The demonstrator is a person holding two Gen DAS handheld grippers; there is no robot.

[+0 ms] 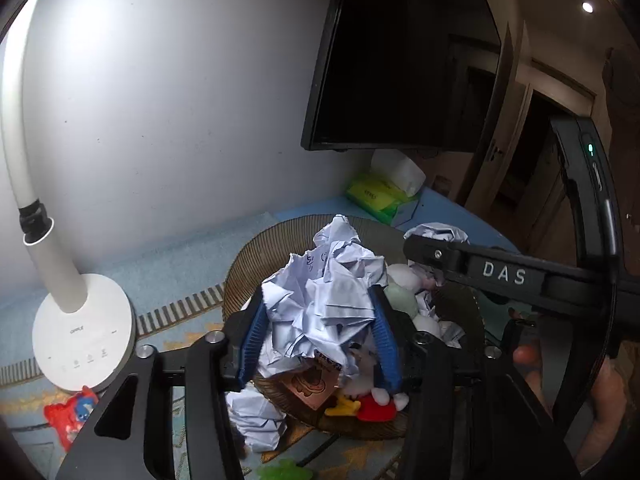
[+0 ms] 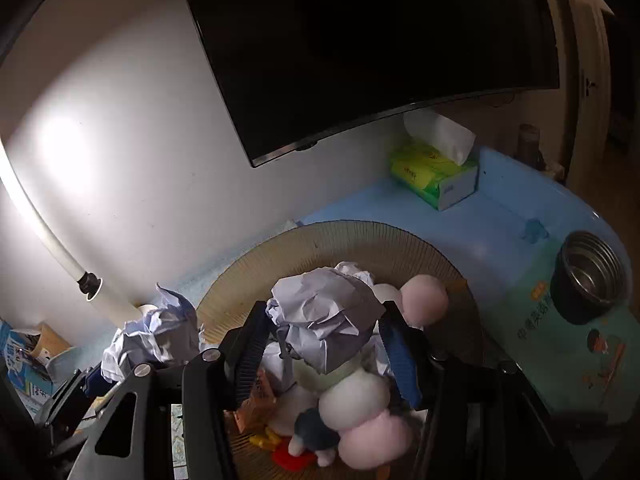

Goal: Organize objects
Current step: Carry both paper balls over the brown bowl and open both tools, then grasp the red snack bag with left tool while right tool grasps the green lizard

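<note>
Each gripper pinches its own crumpled paper ball directly over the woven tray: the left gripper holds one paper ball, the right gripper another wad, both straight above the toy pile.

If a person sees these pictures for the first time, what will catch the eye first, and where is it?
First, the crumpled paper ball gripped in the left claw and a second crumpled paper ball gripped in the right claw, both above the round woven tray heaped with plush toys. Behind, a large dark screen hangs on the wall, with a green tissue box below it.
</note>
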